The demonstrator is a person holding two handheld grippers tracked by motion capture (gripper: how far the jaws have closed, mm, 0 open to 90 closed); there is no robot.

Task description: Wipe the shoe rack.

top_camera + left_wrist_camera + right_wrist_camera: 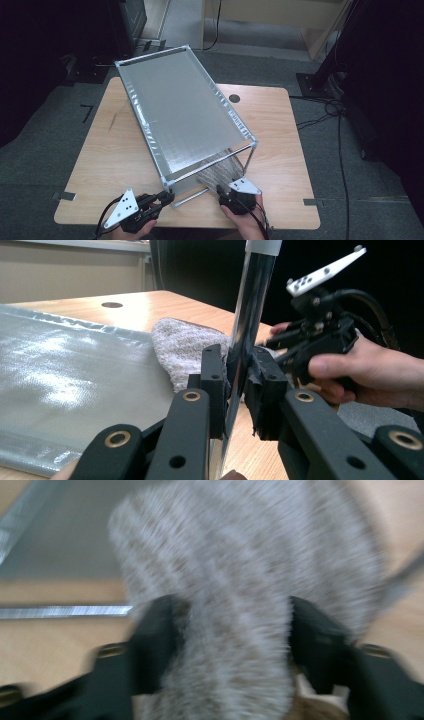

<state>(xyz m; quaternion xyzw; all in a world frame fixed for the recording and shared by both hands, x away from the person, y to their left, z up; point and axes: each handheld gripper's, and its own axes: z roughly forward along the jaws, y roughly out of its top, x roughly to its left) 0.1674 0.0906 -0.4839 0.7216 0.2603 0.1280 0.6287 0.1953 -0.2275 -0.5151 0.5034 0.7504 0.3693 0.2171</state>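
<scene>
A metal-framed rack with a silver fabric shelf [185, 115] stands slantwise on the wooden table [110, 150]. My left gripper [167, 196] is shut on the rack's near corner post [252, 315], with the pads pinching the tube from both sides [237, 385]. A grey striped towel [220, 172] lies under the top shelf at the rack's near end, on the lower silver sheet [75, 375]. My right gripper [223, 192] holds the towel [240, 555], which fills the gap between its pads [232, 625]. The left gripper view has the towel [182, 347] behind the post.
The rack takes up the middle of the table. A round cable hole [234, 98] sits at the table's far right. Cables [325, 107] run over the floor to the right, by a black stand base [312, 82].
</scene>
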